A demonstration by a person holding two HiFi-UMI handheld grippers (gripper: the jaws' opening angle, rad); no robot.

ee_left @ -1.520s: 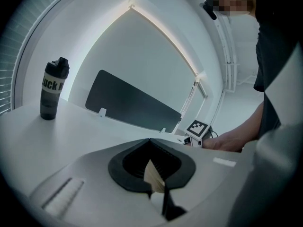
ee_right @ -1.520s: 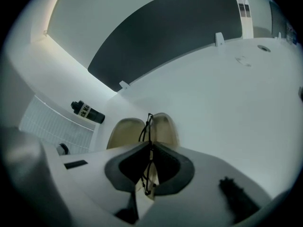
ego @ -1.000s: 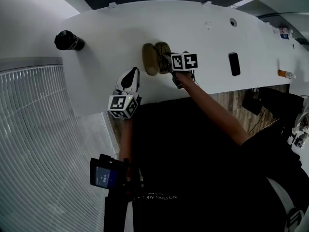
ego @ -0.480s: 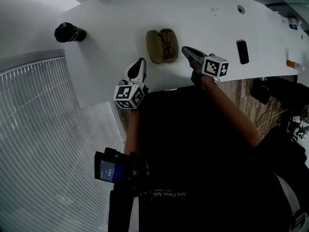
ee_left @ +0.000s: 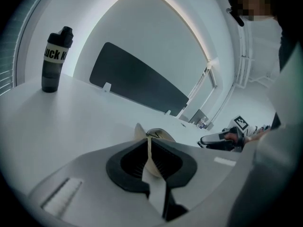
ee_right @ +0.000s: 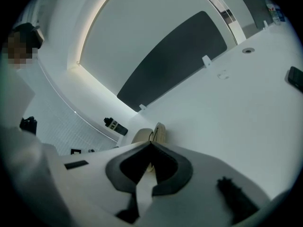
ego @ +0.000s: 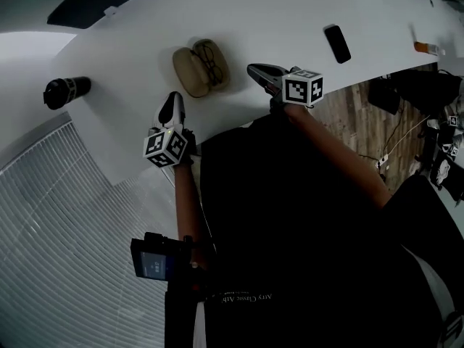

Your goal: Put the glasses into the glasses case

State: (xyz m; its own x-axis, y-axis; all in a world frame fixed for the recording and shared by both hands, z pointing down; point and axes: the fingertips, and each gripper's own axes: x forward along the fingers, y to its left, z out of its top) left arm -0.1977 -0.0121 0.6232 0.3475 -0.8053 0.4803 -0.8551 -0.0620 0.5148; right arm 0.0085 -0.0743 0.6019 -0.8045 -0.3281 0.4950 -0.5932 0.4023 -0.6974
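My left tool (ego: 173, 98) hovers over the near edge of the white surface (ego: 290, 9). Its jaws have just been easing apart to a thin slit, with nothing gripped in it. My right tool (ego: 255, 69) has just been closing; its jaws now meet, and they are empty.

From the head view, the glasses case (ego: 187, 75) lies open on the surface at about 1 o'clock from the left tool and 9 o'clock from the right one, touching neither. Only this view looks down into it: the glasses (ego: 210, 58) lie in its right half.

In both gripper views the case is a tan edge just past the jaw tips, and what is inside cannot be seen.

The left gripper view shows the dark bottle (ee_left: 53, 60) standing upright at 10 o'clock, well apart from the case, and my right tool low at 3 o'clock. The head view gives the bottle only as a dark shape.

The right gripper view catches just a corner of the black phone (ego: 335, 43). The head view shows it whole, at 2 o'clock from the right tool.
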